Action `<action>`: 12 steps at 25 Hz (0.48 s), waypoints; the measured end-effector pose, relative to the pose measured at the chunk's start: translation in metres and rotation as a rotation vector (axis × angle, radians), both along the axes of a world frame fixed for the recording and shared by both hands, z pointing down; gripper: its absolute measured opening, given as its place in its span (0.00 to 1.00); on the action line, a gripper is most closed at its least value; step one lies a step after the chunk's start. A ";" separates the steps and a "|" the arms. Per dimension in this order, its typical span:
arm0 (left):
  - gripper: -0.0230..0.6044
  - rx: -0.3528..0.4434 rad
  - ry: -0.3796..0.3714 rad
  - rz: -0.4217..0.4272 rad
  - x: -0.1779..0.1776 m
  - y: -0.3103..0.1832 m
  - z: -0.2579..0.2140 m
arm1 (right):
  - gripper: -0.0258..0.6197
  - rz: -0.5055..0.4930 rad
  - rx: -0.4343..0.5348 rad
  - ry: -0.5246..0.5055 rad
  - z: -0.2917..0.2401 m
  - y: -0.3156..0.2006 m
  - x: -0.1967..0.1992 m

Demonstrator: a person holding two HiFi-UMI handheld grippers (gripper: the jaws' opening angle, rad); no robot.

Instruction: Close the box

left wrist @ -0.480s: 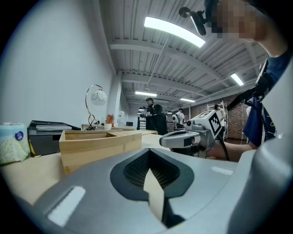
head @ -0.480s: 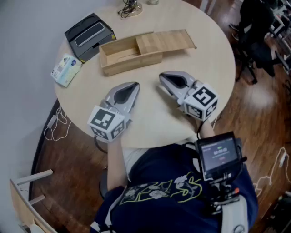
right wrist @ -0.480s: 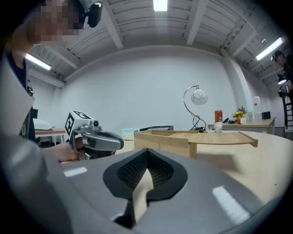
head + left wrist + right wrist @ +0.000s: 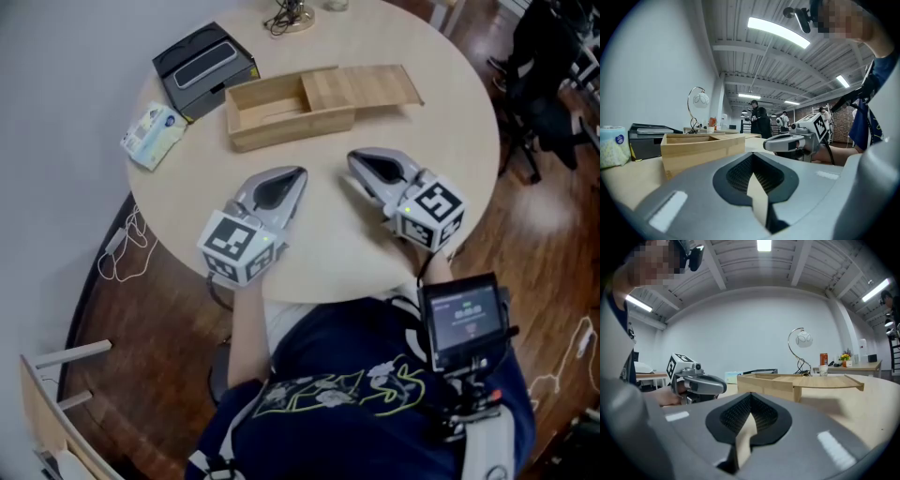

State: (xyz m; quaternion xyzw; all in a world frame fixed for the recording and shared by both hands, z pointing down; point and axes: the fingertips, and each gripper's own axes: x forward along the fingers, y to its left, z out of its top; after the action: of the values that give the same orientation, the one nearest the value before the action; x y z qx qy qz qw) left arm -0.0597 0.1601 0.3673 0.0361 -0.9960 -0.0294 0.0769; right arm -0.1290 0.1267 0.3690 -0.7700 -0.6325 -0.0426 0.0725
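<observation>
Status: approach step, no contact with the box yet. Wooden box sits toward the far side of the round table, long axis roughly left-right. Its sliding lid is pulled out to the person's right, covering only the right part and overhanging that end; left compartment is open and looks empty. Left gripper and right gripper both rest low on the table on the near side of the box, clear of it, tips pointing toward it. Left gripper view shows its jaws together with only a thin slit between the pads and nothing in them; right gripper view shows the same, empty. From the right gripper view the lid's overhanging end is ahead and to the right, so the right gripper looks better placed for the push. Next move, my read: bring the right gripper round to the lid's free right end and push it left along the grooves, tip square to the edge so it doesn't jam. The left gripper likely needs to brace the box's left end wall, otherwise the whole box may skate across the table. Black device and tissue pack sit just left of the box, so sliding room there is short. Desk lamp behind, not in the way.
</observation>
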 end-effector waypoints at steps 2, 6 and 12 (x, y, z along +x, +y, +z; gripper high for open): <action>0.04 -0.004 0.002 0.003 0.000 0.000 0.000 | 0.03 -0.004 -0.006 0.002 0.000 0.000 0.000; 0.04 -0.006 0.001 0.007 -0.001 -0.001 0.000 | 0.03 -0.004 -0.020 0.006 0.002 -0.001 -0.002; 0.04 -0.003 0.000 0.007 0.001 -0.001 -0.001 | 0.03 -0.001 -0.002 0.002 0.003 -0.001 -0.001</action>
State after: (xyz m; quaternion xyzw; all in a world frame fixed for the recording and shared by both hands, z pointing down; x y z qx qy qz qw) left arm -0.0589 0.1594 0.3666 0.0395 -0.9959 -0.0275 0.0770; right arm -0.1299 0.1252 0.3717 -0.7703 -0.6322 -0.0413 0.0725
